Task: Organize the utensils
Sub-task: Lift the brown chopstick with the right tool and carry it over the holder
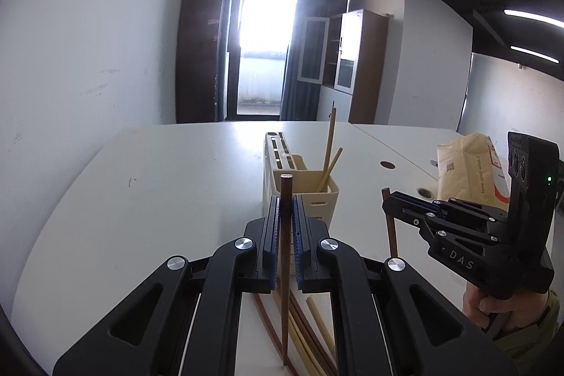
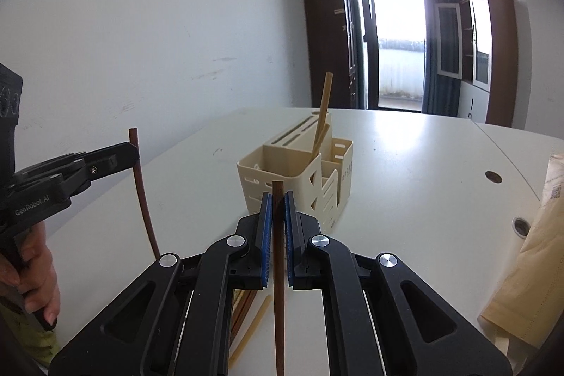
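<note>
left wrist view: left tongs (image 1: pixel 285 210) clamp a dark chopstick (image 1: pixel 284 270).
right tongs (image 2: pixel 278 210): clamp another dark chopstick (image 2: pixel 278 270).
done: two pale chopsticks (image 1: pixel 329 161) in holder (image 1: pixel 299 192).
left: perhaps eight loose chopsticks (image 1: pixel 310 337) on desk (image 1: pixel 158 199).

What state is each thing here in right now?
Left gripper: shut on a dark chopstick.
Right gripper: shut on another dark chopstick.
Holder: upright, two pale chopsticks inside.
Loose chopsticks: lying on the table.
</note>
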Tool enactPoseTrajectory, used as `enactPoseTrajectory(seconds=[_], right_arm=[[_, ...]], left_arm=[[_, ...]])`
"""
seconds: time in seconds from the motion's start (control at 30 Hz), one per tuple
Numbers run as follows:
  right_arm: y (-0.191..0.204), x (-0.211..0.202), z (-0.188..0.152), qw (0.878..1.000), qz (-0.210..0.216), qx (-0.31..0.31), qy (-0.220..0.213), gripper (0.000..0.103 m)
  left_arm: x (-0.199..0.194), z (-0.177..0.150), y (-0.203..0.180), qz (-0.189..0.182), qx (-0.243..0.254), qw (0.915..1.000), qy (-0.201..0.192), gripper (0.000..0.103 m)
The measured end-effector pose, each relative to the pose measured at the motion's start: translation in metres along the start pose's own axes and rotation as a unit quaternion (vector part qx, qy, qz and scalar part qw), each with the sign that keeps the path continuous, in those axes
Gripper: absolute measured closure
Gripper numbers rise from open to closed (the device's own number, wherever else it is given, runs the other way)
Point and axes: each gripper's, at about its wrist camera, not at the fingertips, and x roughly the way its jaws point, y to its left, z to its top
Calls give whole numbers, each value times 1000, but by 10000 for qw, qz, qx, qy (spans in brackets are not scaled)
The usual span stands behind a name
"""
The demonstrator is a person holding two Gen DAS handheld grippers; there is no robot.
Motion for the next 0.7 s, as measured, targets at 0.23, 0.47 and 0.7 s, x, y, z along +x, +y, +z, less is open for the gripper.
enactPoseTrajectory(seconds=[0.23,0.47,0.7], right_arm=[[5,-12,17,9998,-1,-74,-209,95],[5,-22,41,9987,-13,-173,-472,95],[3,-22,55,9975,-28,-267,-652,95]], left_arm=[[-3,12,-12,-33,129,9997,-180,97],[-8,32,-27,-58,324,9984,-450,97],[-14,52,-33,-129,407,9964,-734,96]])
